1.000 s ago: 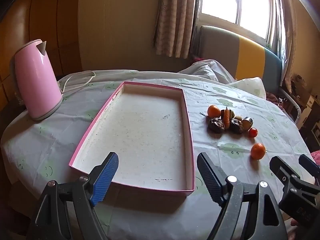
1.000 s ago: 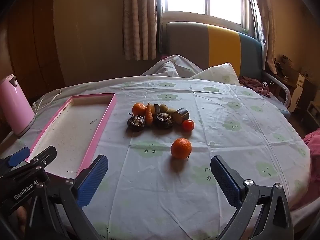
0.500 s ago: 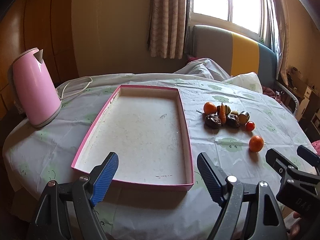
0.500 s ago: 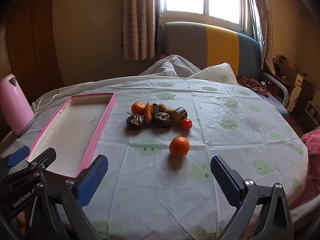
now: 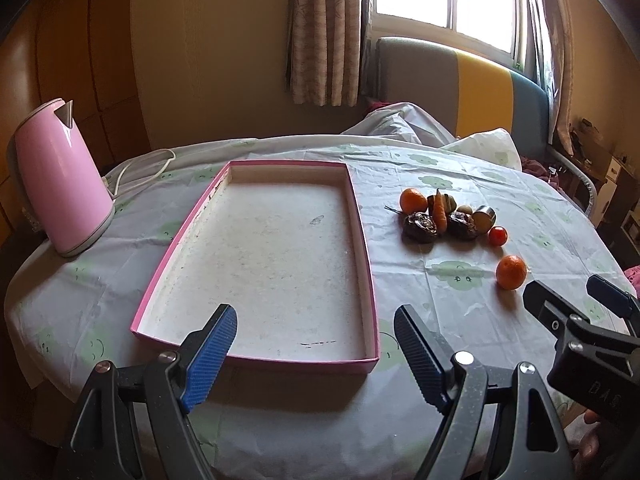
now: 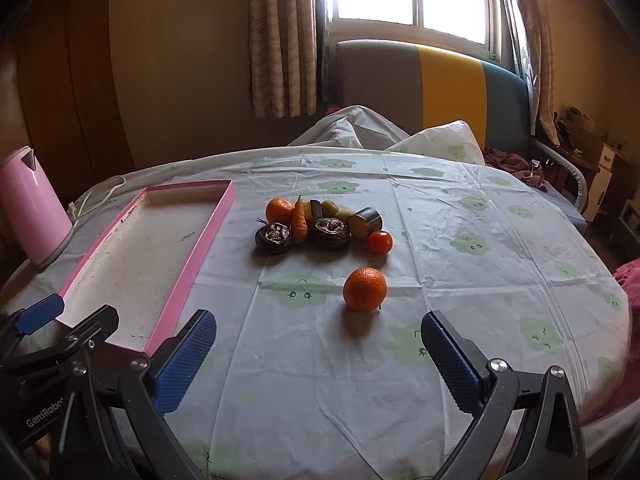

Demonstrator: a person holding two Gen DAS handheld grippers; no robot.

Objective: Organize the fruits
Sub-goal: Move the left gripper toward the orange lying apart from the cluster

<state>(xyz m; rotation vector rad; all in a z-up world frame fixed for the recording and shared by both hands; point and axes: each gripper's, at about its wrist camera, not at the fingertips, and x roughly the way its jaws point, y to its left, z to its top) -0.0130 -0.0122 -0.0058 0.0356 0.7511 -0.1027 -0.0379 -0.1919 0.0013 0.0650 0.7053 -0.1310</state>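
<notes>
A shallow pink-rimmed tray lies bare on the table's left half. To its right sits a cluster: an orange, a carrot, two dark split fruits and a small red tomato. A lone orange rests nearer. My left gripper hangs open over the tray's near edge. My right gripper is open just short of the lone orange. Both hold nothing.
A pink kettle with a white cord stands at the table's left edge. A cloud-print cloth covers the round table. Behind it are a sofa back, curtains and a bright window.
Both grippers have drawn back and risen slightly, so the tray and fruit sit a little farther off in view. Neither gripper has changed its opening.
</notes>
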